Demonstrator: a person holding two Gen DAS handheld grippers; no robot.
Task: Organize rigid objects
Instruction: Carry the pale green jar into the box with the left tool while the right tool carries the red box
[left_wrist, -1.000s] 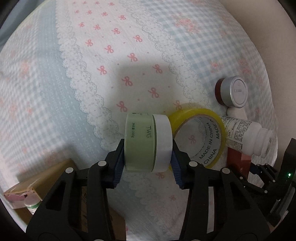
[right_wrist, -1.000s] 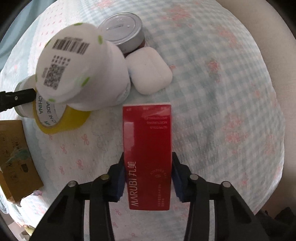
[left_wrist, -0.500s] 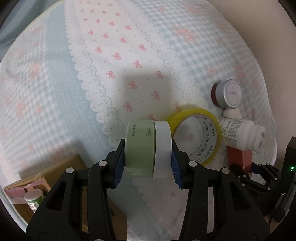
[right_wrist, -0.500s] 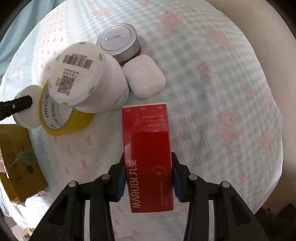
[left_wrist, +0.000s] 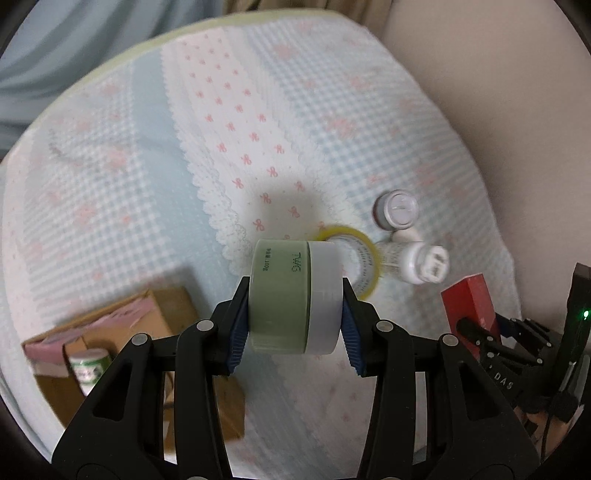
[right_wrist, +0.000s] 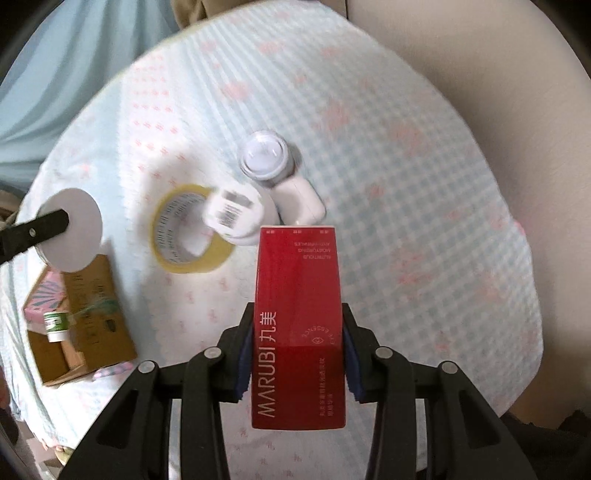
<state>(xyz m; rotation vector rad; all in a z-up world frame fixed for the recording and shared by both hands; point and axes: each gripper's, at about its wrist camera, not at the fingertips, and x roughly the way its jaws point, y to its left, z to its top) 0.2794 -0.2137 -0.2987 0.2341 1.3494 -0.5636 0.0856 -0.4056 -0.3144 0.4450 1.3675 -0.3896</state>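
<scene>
My left gripper (left_wrist: 294, 325) is shut on a round green jar with a white lid (left_wrist: 291, 295), held high above the table; the jar's lid also shows in the right wrist view (right_wrist: 72, 229). My right gripper (right_wrist: 297, 354) is shut on a red MARUBI box (right_wrist: 297, 321), also lifted; the box shows at the right in the left wrist view (left_wrist: 469, 306). On the table lie a yellow tape roll (right_wrist: 188, 230), a white pill bottle (right_wrist: 234, 216), a silver-lidded jar (right_wrist: 264, 157) and a white earbud case (right_wrist: 301, 201).
An open cardboard box (right_wrist: 92, 314) at the table's left edge holds a pink item (right_wrist: 40, 306) and a small green-labelled bottle (right_wrist: 55, 323). The round table has a checked cloth (right_wrist: 406, 221). A beige wall stands to the right, a blue curtain at the back left.
Both grippers have risen well above the table with their objects; the items below look smaller, and the cardboard box has come further into view.
</scene>
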